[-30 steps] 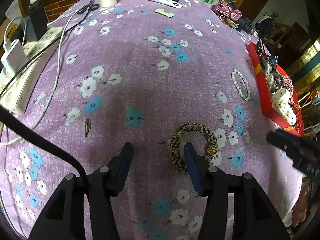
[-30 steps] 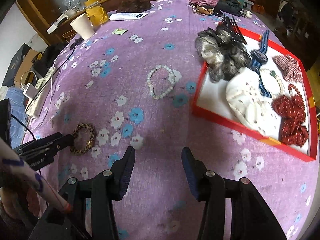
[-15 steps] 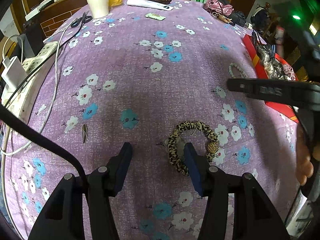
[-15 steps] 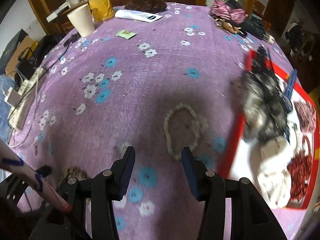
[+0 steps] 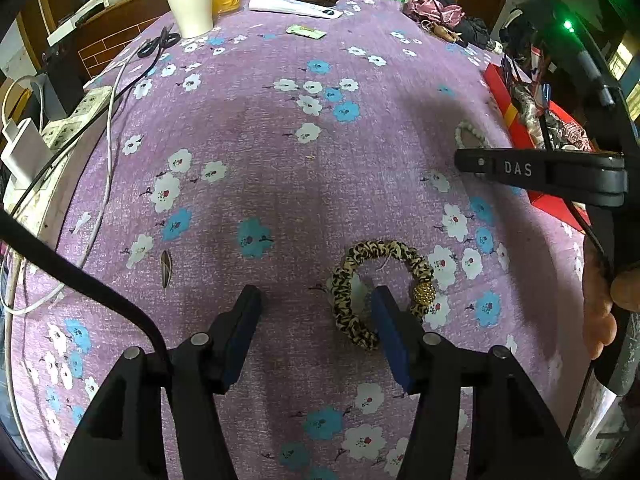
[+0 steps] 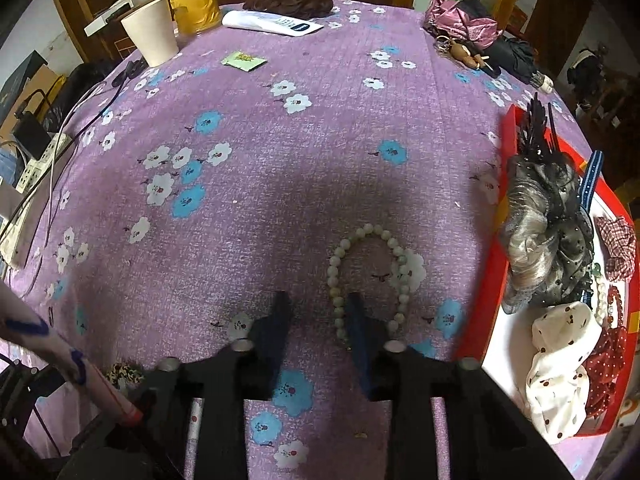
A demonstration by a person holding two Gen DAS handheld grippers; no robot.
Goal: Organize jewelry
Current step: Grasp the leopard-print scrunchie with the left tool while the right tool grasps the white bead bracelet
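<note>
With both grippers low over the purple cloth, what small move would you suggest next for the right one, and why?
Probably let the right gripper finish closing: its fingers are closing, with the near side of the pale green bead bracelet beside the right-hand one, apparently not yet pinched.

White letters "DAS" stand on the side of the black right tongs [image 5: 464, 162], seen from the left wrist view, up and right of the left tongs [image 5: 316, 314]. Print on the white packet [image 6: 272, 23] and green sachet [image 6: 243, 59], far ahead of the right tongs, is too small to read.
</note>
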